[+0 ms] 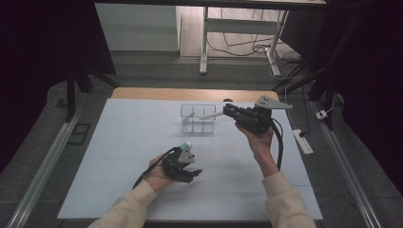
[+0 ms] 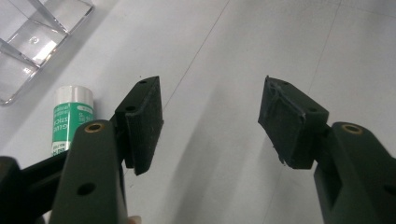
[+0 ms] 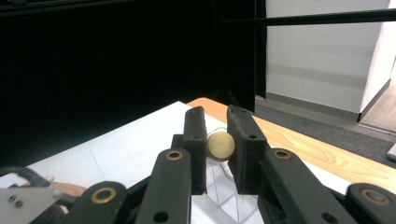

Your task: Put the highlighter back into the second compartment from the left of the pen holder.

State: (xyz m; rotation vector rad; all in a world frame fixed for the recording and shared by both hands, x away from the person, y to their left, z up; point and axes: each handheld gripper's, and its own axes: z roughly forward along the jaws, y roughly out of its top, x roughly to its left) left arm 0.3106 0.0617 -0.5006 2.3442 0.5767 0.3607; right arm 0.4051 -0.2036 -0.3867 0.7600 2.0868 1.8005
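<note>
**Pale stick held over the clear organizer**

Left to right: the left gripper [image 1: 187,172] rests low near the front edge of the white table [image 1: 119,142], wrist rolled inward, jaws spread wide on nothing. A green-labelled tube [image 2: 71,119] lies just beside it.

The clear organizer [image 1: 197,118] stands toward the far edge. The right gripper [image 1: 227,110] is raised at its right side, forearm reaching forward, jaws pinching a pale stick [image 3: 220,145] that slants down toward the compartments. Which one its tip targets is hard to tell.

To finish well, tilt the stick more upright, centre it over one cell, lower, then release.
</note>
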